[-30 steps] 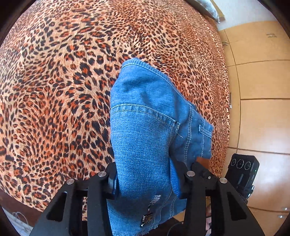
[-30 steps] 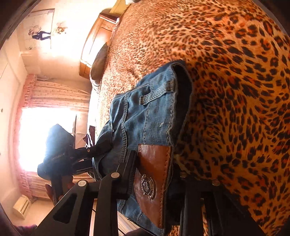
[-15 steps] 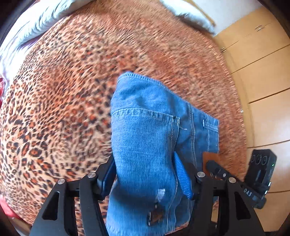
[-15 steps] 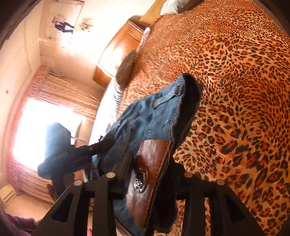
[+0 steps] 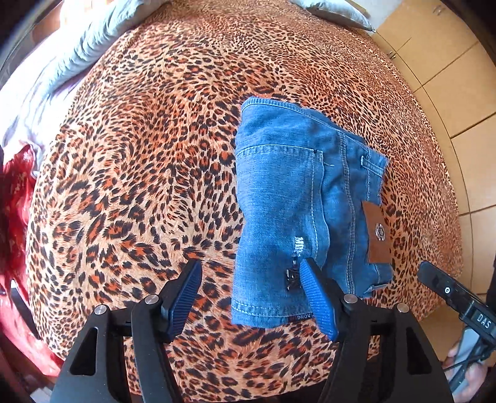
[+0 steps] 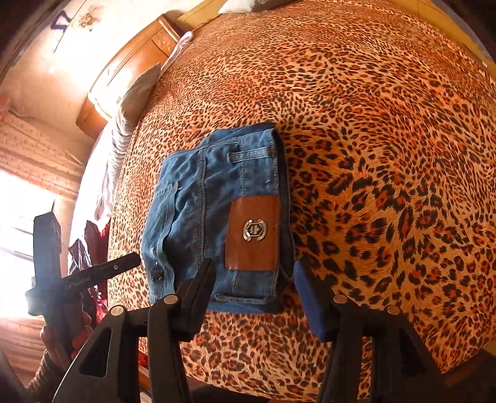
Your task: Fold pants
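Leopard-print fabric, orange and black, covered the bed (image 5: 139,186) from edge to edge, with a rumpled grey blanket (image 5: 83,52) along its far left side and a grey pillow (image 5: 334,12) at the head. Pale wooden cabinet doors (image 5: 458,86) stood beyond the bed in the left wrist view; the right wrist view showed a carved wooden headboard (image 6: 130,71) and a bright window (image 6: 21,241). The pants (image 5: 294,201), blue denim with pale topstitching, lay folded into a compact rectangle on the bedspread near its front edge, a back pocket facing up and a brown leather patch (image 6: 252,234) with a metal emblem at the waistband. The left gripper (image 5: 251,297) had its fingers spread apart and held nothing, its ribbed blue pad overlapping the denim's near corner. The right gripper (image 6: 252,297) was likewise spread wide and held nothing, just before the bundle's near edge.
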